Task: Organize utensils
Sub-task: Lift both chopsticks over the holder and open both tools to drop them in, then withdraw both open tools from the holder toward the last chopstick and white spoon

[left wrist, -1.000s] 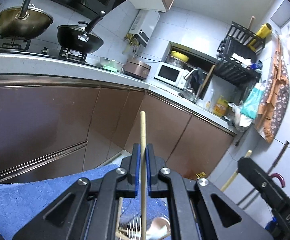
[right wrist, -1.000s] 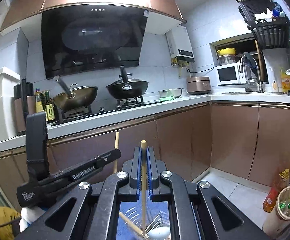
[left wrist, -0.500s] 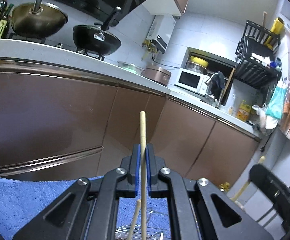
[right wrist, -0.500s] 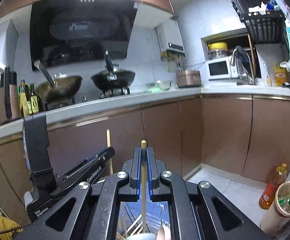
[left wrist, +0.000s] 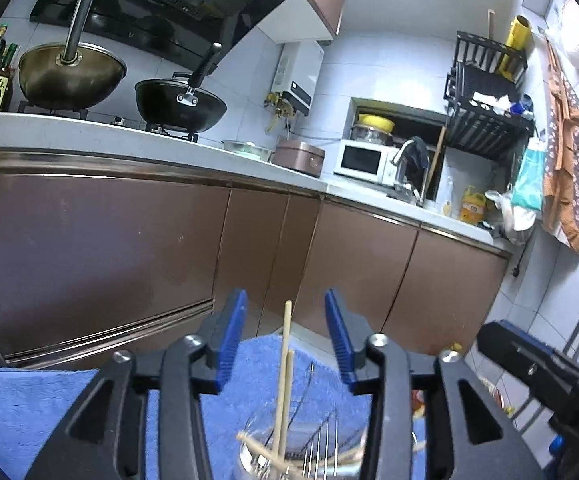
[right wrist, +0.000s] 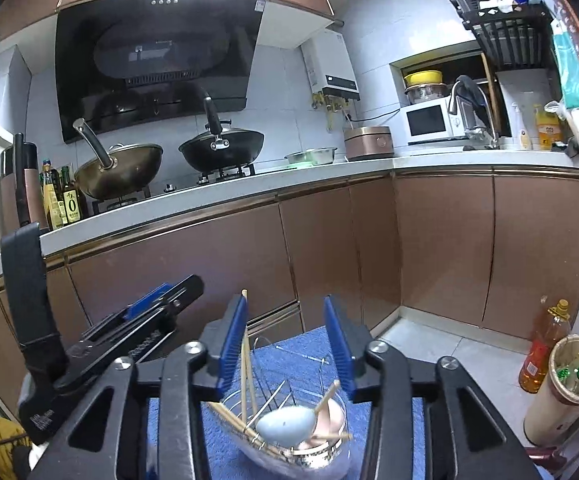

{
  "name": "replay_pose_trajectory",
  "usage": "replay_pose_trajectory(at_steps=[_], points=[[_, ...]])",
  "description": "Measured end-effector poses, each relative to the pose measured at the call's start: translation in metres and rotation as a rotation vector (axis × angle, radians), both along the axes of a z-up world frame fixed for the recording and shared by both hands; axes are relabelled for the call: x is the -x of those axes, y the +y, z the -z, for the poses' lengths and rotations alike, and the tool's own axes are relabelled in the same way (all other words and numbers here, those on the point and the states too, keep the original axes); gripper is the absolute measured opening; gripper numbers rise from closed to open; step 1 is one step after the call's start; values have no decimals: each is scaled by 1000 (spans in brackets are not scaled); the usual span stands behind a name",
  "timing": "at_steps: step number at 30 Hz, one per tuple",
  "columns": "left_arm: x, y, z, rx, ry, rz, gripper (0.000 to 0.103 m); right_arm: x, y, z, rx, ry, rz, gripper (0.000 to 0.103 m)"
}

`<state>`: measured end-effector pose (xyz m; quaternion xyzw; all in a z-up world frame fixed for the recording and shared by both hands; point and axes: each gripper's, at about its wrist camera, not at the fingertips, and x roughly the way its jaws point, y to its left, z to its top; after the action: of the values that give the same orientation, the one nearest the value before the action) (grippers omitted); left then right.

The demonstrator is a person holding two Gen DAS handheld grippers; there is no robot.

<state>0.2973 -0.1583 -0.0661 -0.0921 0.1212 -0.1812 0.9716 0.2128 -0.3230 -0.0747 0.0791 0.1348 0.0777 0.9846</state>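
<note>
A clear glass holder (right wrist: 289,440) stands on a blue towel (right wrist: 289,352) below both grippers and holds wooden chopsticks (right wrist: 245,364), metal forks and pale spoons (right wrist: 285,424). In the left wrist view the holder (left wrist: 289,448) shows with chopsticks (left wrist: 283,376) standing in it. My left gripper (left wrist: 285,336) is open and empty above the holder. My right gripper (right wrist: 285,340) is open and empty above it too. The left gripper also shows in the right wrist view (right wrist: 149,320).
Brown cabinets (right wrist: 329,248) under a white counter (right wrist: 249,188) stand behind the towel. Two woks (right wrist: 221,148) sit on the stove. An oil bottle (right wrist: 541,352) and a bin (right wrist: 565,388) stand on the floor at the right.
Both grippers were shut on a chopstick each. Both have opened, and the chopsticks have dropped into the glass holder.
</note>
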Motion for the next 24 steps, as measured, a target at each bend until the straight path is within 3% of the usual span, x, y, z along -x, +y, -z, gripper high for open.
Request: replay_pose_trajectory(at_steps=[8,24], points=[[52,27,-5,-94,30,2,52,50,8,-8,4,8,-9,40],[138,99,-2,-177,94,-85,53,116,27,1,-51,54,-11,46]])
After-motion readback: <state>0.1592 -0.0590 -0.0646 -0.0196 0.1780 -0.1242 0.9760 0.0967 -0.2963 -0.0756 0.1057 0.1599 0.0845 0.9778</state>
